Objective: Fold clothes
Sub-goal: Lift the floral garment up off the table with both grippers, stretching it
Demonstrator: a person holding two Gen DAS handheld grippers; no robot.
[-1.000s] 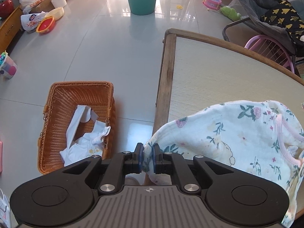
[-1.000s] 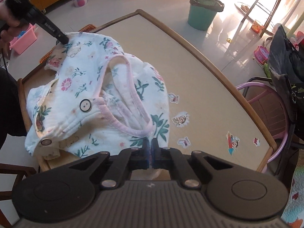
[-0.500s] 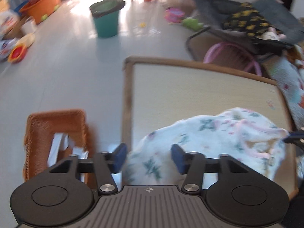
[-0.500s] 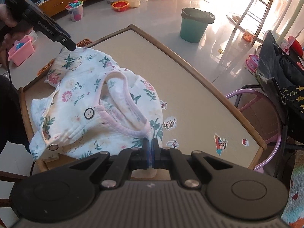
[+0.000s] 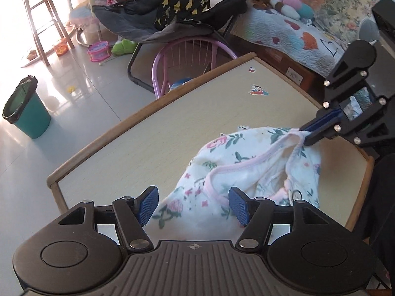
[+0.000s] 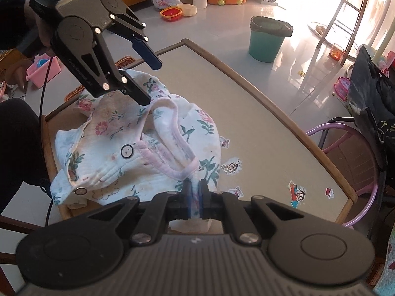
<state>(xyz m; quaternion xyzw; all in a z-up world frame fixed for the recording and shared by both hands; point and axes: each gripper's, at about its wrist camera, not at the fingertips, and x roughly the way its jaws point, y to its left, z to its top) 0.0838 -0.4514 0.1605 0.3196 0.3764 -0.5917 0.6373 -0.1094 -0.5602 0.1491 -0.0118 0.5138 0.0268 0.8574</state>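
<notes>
Currently: garment [image 6: 138, 153] bunched at near corner of table [image 5: 138, 148], one flap overhanging near wooden rim, remainder resting on tabletop. Far half of tabletop bare except for small stickers [image 6: 297, 193]; raised wooden rim along every visible edge. Beyond far rim: purple chair [image 5: 195, 49] pushed close against table, green bin [image 6: 267, 39] well apart on tiled floor, wicker basket [image 6: 124, 61] low beside corner nearest garment. Open floor around bin. Right gripper [image 6: 195, 194]: jaws nearly together, clamped on pink-trimmed edge of garment, cloth pulled taut toward pads. Left gripper [image 6: 150, 83]: jaws spread wide, nothing pinched; in right wrist view one finger low over pink trim loop at far side of garment, contact not determinable, other finger raised clear above tabletop. In left wrist view, floral cloth visible between blue pads [image 5: 148, 204], neither pad pressing on it. Both grippers tilted downward at opposite sides of garment.
</notes>
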